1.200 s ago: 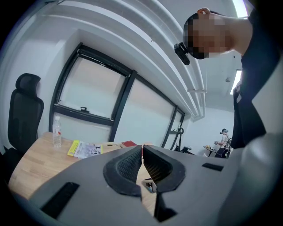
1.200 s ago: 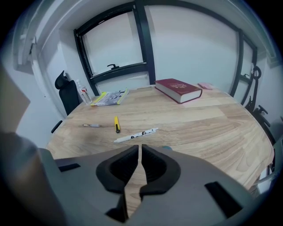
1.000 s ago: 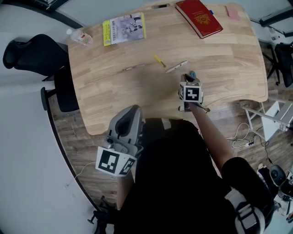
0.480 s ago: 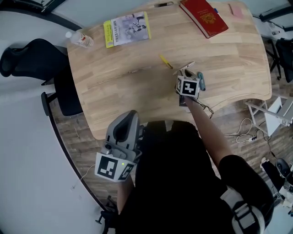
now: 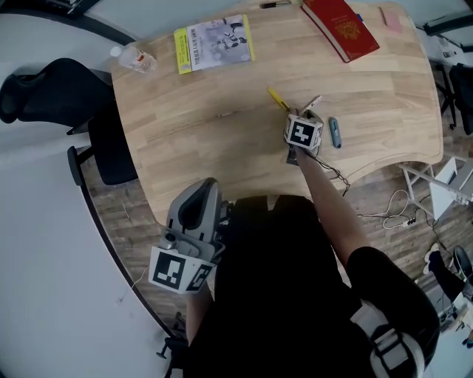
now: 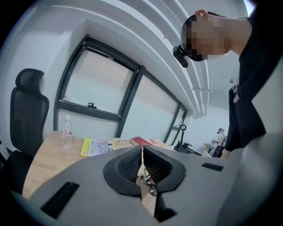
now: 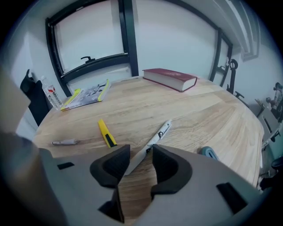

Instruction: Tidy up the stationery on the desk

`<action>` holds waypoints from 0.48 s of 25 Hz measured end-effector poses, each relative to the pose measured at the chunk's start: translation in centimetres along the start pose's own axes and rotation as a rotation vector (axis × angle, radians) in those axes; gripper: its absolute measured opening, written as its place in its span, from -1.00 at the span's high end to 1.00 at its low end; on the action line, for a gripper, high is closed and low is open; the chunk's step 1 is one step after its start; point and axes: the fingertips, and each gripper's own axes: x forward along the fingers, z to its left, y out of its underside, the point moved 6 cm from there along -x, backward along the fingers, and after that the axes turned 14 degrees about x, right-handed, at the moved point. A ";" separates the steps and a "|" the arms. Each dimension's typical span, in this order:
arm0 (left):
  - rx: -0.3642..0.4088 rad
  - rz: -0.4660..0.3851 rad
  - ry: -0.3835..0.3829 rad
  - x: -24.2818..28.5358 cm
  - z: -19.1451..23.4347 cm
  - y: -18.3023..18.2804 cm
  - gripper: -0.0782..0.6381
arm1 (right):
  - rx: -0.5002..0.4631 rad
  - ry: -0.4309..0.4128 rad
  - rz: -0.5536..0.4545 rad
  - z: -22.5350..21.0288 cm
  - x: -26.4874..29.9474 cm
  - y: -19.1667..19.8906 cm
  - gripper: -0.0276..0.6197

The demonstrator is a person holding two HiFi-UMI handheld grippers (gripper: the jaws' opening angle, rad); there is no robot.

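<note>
My right gripper (image 5: pixel 305 117) hovers low over the wooden desk (image 5: pixel 199 148), tilted down. Its jaws have just been opening and stand apart (image 7: pixel 137 162). The near end of a white pen (image 7: pixel 152 140) lies on the desk between the fingertips, and no pad presses on it. The same white pen (image 5: pixel 312 102) shows just beyond the marker cube. A yellow cutter (image 7: pixel 106 133) lies left of it, and a small blue-grey item (image 5: pixel 335 131) lies to the right. My left gripper (image 5: pixel 205 188) is held off the desk by the person's body, shut and empty (image 6: pixel 142 170).
A red book (image 5: pixel 340 26) and a pink eraser (image 5: pixel 392 21) lie at the far right. A yellow-edged booklet (image 5: pixel 214 43) and a water bottle (image 5: pixel 137 59) sit at the far left. A thin pen (image 7: pixel 65 142) lies left of the cutter. A black chair (image 5: pixel 44 92) stands beside the desk.
The right gripper has moved up the desk to the white pen and its jaws have spread. The blue-grey item, at its tip before, now lies to its right. The left gripper drifted slightly.
</note>
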 end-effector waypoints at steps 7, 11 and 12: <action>0.020 0.001 0.029 0.8 0.0 -0.7 0.67 | -0.005 -0.010 -0.002 0.3 0.1 0.1 0.76; 0.036 0.000 0.044 1.3 -0.8 -0.7 0.67 | 0.003 -0.050 0.004 -0.1 0.0 -0.1 0.76; 0.038 -0.001 0.048 1.5 -1.1 -0.8 0.67 | 0.001 -0.063 0.000 -0.2 -0.4 -0.3 0.76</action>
